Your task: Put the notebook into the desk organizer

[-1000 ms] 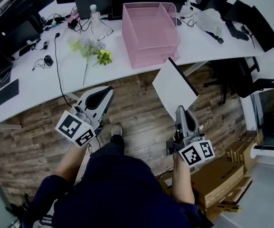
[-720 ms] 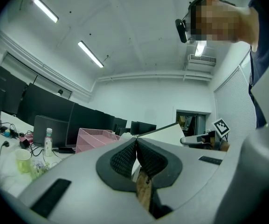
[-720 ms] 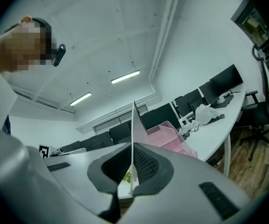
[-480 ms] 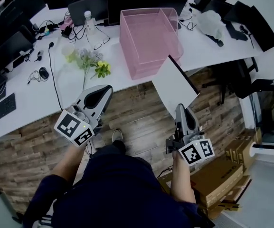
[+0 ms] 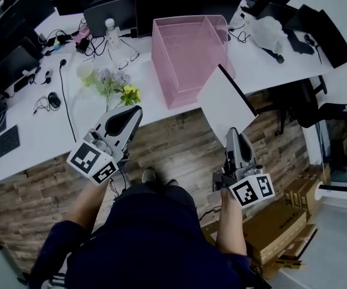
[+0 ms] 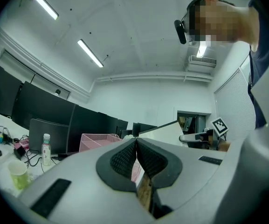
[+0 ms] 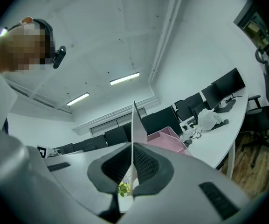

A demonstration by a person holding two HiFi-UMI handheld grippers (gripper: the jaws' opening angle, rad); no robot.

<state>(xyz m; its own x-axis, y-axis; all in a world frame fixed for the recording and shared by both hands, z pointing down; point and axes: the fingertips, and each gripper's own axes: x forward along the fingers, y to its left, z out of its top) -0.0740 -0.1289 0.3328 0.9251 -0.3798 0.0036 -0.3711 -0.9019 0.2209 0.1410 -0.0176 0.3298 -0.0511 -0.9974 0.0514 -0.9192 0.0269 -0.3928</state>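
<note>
right claw [image 5: 233,132]: pinching the notebook [image 5: 224,100] by its near lower corner. In the right gripper view I see the pads pressed onto the thin sheet edge [image 7: 133,155].
left claw [image 5: 135,112]: pressed together. I see nothing between the pads in the left gripper view [image 6: 135,143]. It is pointed at the worktop's front edge, left of the organizer.
notebook: off the worktop, held in the air above the wooden floor [image 5: 173,152]. The white cover faces up-left in the head view, with a dark edge along the right side. Its far end overlaps the worktop's front edge, just beside the organizer's front right corner. I can't tell if they touch. It stands upright on edge in the right gripper view [image 7: 137,120].
desk organizer [image 5: 188,47]: pink mesh stacked trays in the middle of the white worktop [image 5: 35,134], running from the back almost to the front edge. The notebook is not in it. I also see it in the left gripper view [image 6: 94,141] and the right gripper view [image 7: 167,139].
flowers [image 5: 116,86]: lying left of the organizer, near the front edge.
water bottle [image 5: 110,32]: upright near the back edge, left of the organizer.
cup [image 5: 84,71]: pale green, between the bottle and the flowers.
mouse [image 5: 54,100]: further left, mid worktop.
monitors [image 5: 110,8]: dark row along the back edge.
cardboard boxes [image 5: 275,227]: on the floor, by my right arm.
</note>
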